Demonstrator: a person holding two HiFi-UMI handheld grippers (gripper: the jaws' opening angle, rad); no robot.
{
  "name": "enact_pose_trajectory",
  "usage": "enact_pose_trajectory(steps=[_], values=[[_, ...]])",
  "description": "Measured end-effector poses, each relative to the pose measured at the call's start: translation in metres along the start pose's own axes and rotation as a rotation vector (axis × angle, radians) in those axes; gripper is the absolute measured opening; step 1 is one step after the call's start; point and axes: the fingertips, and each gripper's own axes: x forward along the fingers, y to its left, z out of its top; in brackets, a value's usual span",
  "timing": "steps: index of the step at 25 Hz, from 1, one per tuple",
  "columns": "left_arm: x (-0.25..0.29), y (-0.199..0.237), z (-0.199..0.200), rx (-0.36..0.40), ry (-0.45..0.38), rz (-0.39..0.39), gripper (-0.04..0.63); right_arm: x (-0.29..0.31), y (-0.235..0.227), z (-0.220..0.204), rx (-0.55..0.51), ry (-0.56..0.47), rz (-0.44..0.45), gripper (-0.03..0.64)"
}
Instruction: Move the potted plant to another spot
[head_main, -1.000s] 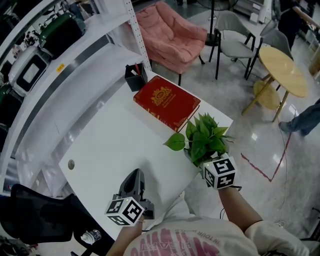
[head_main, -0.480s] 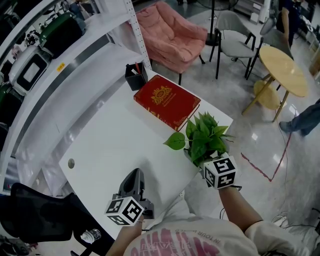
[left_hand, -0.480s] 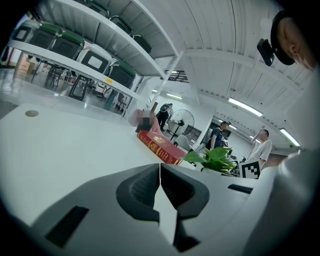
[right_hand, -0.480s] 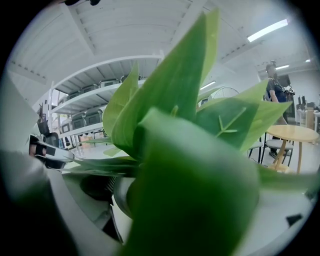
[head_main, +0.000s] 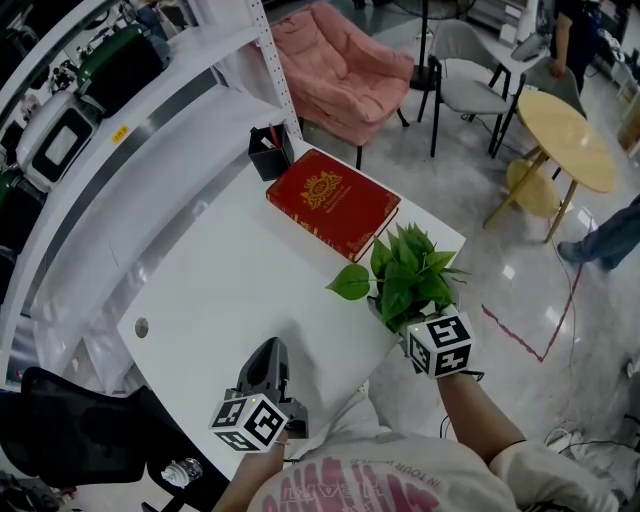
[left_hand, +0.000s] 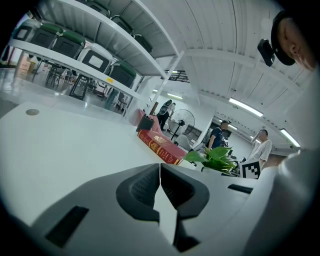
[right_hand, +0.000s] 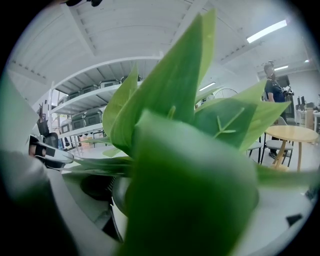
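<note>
2 grippers were out: the left gripper (head_main: 268, 364), jaws pressed together on nothing, lay at the table's (head_main: 215, 285) near edge, while the right gripper (head_main: 416, 323) seemed clamped on the potted plant (head_main: 405, 275) at the near right edge, so a steady upright lift looked next.

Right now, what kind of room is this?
Probably an office or lab workroom: a white desk stands beside shelves of storage bins, and a round wooden table and a pink armchair stand nearby.
</note>
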Motion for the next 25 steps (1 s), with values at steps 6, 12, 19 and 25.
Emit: enact_pose_trajectory(steps=[6,12,19,25], values=[[0.002,-0.002,0.0,0.003,0.003,-0.003,0.026,-0.001,-0.001,-0.001,0.002,0.001,0.002,0.584],[0.003,-0.005,0.0,0.009,0.007,-0.012,0.026,-0.004,-0.002,0.0,0.005,0.0,-0.002,0.584],[0.001,-0.009,-0.001,0.016,0.009,-0.023,0.026,-0.009,-0.001,-0.002,0.029,0.005,0.0,0.584],[0.0,-0.017,-0.001,0.022,0.007,-0.044,0.026,-0.017,-0.001,-0.004,0.03,0.017,-0.004,0.584]])
